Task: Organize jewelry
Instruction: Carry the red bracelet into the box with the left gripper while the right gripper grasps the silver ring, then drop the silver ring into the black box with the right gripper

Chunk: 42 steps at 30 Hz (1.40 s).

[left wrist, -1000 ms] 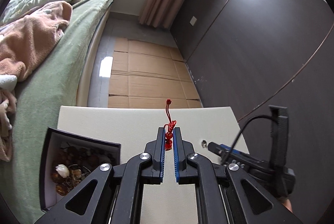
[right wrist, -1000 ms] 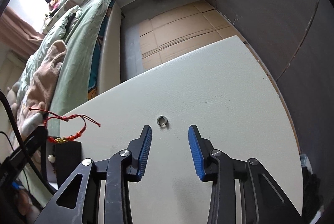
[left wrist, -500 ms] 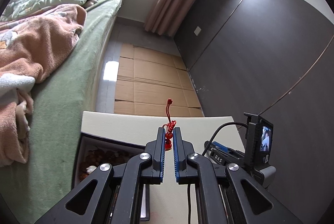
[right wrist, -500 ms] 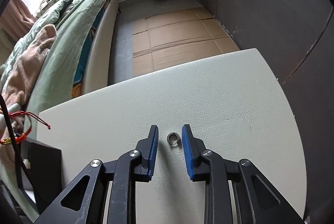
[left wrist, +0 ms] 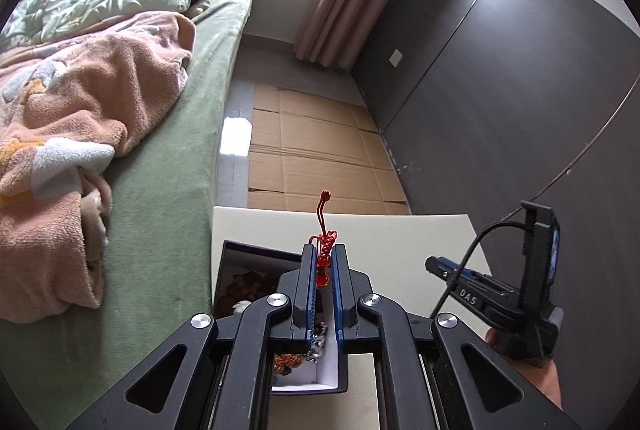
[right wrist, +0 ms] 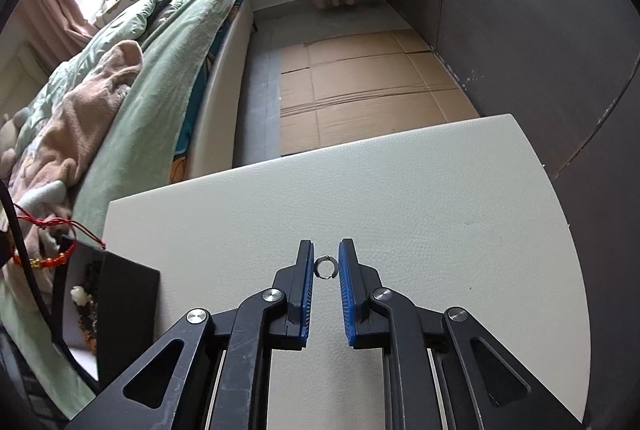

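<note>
— Pinching the red knotted cord bracelet (left wrist: 323,262), the left gripper (left wrist: 324,266) has its blue fingers pressed on it above the open black jewelry box (left wrist: 256,258); the cord's tail points straight up, away from the box.

— And the small silver ring (right wrist: 326,267)?

— Flat on the white worktop (right wrist: 440,197), right of the box, between the right gripper's (right wrist: 325,266) closing fingers, apparently untouched.

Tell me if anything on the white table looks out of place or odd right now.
One thing: a small silver ring lies alone on the bare white table, away from the jewelry box at the left edge where the other pieces sit. The right gripper straddles it, its jaws closing. Nothing looks spilled or damaged.
</note>
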Motion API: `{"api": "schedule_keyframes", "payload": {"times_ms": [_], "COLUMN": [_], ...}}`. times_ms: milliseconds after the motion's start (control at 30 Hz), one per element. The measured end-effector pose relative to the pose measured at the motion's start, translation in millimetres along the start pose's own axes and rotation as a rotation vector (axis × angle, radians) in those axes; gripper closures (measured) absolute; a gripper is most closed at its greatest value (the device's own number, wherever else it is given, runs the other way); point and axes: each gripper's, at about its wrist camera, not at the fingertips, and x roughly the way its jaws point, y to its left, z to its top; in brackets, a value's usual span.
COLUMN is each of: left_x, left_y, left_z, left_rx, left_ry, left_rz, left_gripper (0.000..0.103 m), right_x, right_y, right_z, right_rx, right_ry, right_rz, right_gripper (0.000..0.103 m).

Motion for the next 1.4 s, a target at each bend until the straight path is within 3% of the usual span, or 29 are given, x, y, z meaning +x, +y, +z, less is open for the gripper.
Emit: {"api": "schedule_keyframes", "payload": {"times_ms": [233, 300, 367, 433, 467, 833, 1167, 1233, 1300, 1400], "left_x": [6.7, 8.5, 8.3, 3.4, 0.6, -7.9, -12.7, -13.9, -15.2, -16.9], "left_y": [4.5, 5.9, 8.7, 12.6, 14.2, 39.9, 53.7, 53.7, 51.3, 47.5], "left_z": [-2.9, -3.6, -2.6, -1.8, -1.1, 6.9, 8.9, 9.0, 8.2, 8.3], "left_rx": [-0.014, -0.018, -0.03, -0.052, -0.056, -0.124, -0.169, -0.167, -0.16, -0.149], "left_ry": [0.076, 0.09, 0.088, 0.059, 0.045, 0.006, -0.001, -0.001, 0.001, 0.003], "left_rz": [-0.054, -0.048, -0.039, -0.03, -0.027, 0.015, 0.018, 0.016, 0.016, 0.014], "left_gripper": [0.095, 0.09, 0.062, 0.045, 0.043, 0.043, 0.043, 0.043, 0.043, 0.043], "right_x": [-22.5, -31.7, -39.1, -46.1, -48.6, -51.0, -24.1, -17.3, -15.4, -19.0], "right_y": [18.0, 25.0, 32.9, 42.0, 46.1, 97.1, 122.6, 122.2, 118.8, 109.3], "right_z": [-0.3, -1.3, -1.9, -3.2, -3.9, -10.0, -13.6, -13.5, -13.2, -12.8], "right_rx": [-0.017, -0.028, -0.04, -0.053, -0.056, -0.096, -0.085, -0.073, -0.059, -0.041], "right_ry": [-0.048, -0.072, -0.094, -0.111, -0.116, -0.102, -0.016, 0.015, 0.016, 0.002], "right_rz": [0.085, 0.133, 0.175, 0.222, 0.248, 0.477, 0.501, 0.499, 0.493, 0.489], "right_gripper": [0.089, 0.089, 0.089, 0.089, 0.089, 0.089, 0.089, 0.084, 0.071, 0.063]}}
